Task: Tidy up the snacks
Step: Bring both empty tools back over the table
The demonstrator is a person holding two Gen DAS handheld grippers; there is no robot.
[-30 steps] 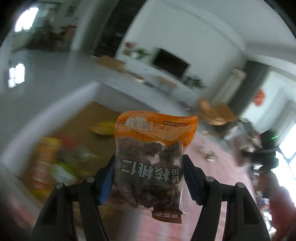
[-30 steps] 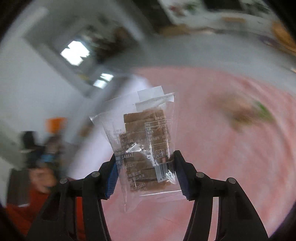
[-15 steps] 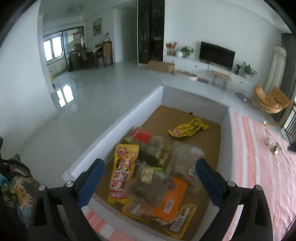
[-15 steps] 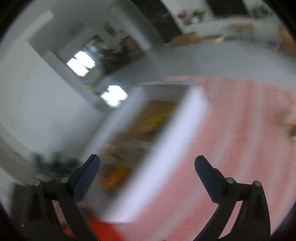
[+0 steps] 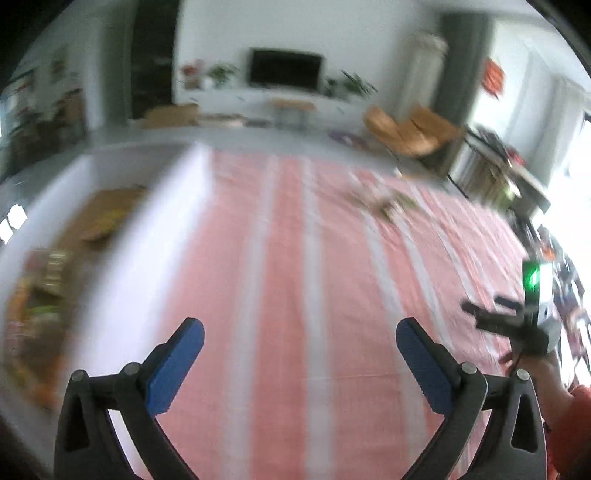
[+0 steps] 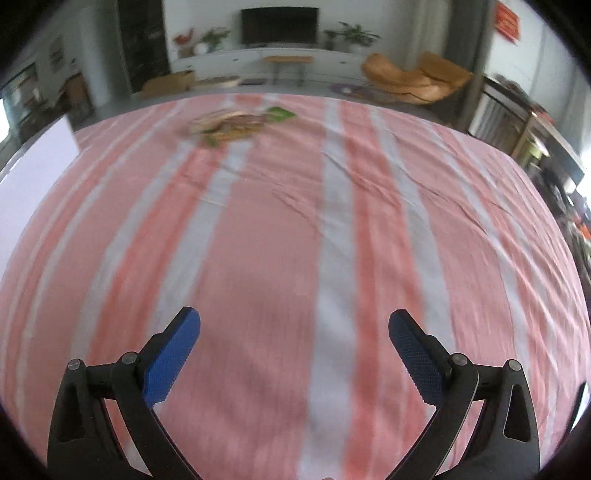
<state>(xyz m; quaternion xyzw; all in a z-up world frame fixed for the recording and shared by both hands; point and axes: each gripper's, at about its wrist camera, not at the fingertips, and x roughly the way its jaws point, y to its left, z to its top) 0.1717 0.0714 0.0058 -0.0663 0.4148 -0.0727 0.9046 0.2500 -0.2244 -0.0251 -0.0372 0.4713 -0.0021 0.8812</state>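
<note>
Counted: one white-walled cardboard box (image 5: 122, 236) holding several blurred snack packets (image 5: 40, 280), number indeterminate; one loose heap of snack packets (image 6: 236, 123) on one pink-and-white striped cloth (image 6: 295, 229).

Pink-white striped cloth (image 6: 280, 236) on surface; TV (image 6: 279, 20) on far wall, tan lounge chair (image 6: 413, 77) right, plants (image 6: 354, 31) beside TV.

Black left gripper (image 5: 300, 334), blue ribbed pads (image 5: 173, 365); orange sleeve (image 5: 576, 410).
</note>
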